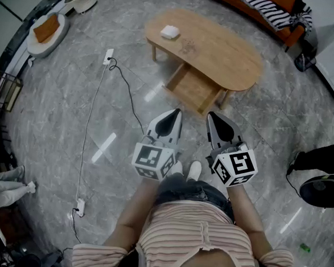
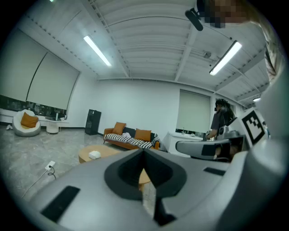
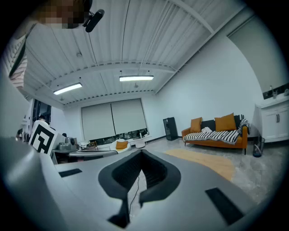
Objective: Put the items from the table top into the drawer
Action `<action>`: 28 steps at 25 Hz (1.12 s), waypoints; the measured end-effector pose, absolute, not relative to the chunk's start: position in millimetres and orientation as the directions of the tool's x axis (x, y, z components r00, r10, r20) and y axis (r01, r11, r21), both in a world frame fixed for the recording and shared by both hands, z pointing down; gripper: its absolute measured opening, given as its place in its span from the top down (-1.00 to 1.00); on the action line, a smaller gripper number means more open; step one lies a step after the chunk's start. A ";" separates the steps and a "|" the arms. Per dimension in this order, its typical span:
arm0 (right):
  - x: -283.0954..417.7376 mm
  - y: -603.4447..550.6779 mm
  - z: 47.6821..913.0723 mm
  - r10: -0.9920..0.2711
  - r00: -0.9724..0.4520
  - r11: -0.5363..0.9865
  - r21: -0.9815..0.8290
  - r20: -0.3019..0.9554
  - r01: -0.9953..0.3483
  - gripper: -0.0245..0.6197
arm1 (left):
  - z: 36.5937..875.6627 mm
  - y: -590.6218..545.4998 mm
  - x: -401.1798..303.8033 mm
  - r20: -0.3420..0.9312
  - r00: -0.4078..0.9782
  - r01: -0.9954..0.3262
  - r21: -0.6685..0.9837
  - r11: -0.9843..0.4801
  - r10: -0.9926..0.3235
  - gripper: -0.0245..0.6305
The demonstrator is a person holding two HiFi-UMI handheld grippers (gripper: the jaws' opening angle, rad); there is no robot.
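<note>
Two claws, left gripper [image 1: 173,113] and right gripper [image 1: 214,117], hang low centre, both clenched on nothing. We judge the task unstarted: a white packet [image 1: 170,32] lies on the table [image 1: 240,67], upper centre, with the drawer [image 1: 194,89] open below. Next we must step closer and unclench. Grey marble floor [image 1: 61,100], cable [image 1: 93,125] at left, sofa [image 1: 267,11] upper right.

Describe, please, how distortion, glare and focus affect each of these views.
Head view: fisheye with dark corners; pale reflections streak the glossy floor, while the coffee table stays sharp. Left gripper view: straight ceiling lines bow, the light strip glares, the left gripper looks soft. Right gripper view: same bowing, right gripper soft too.
</note>
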State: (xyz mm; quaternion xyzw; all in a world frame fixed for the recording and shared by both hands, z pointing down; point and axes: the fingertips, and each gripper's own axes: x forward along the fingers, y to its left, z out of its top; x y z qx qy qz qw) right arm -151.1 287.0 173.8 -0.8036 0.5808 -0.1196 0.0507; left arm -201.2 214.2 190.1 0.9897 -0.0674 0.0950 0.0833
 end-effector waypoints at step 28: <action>-58.6 340.4 197.7 -0.900 0.398 -0.435 -0.295 0.179 -0.851 0.90 | 200.4 188.8 -169.9 0.207 0.945 -0.291 0.172 -0.941 -0.254 0.88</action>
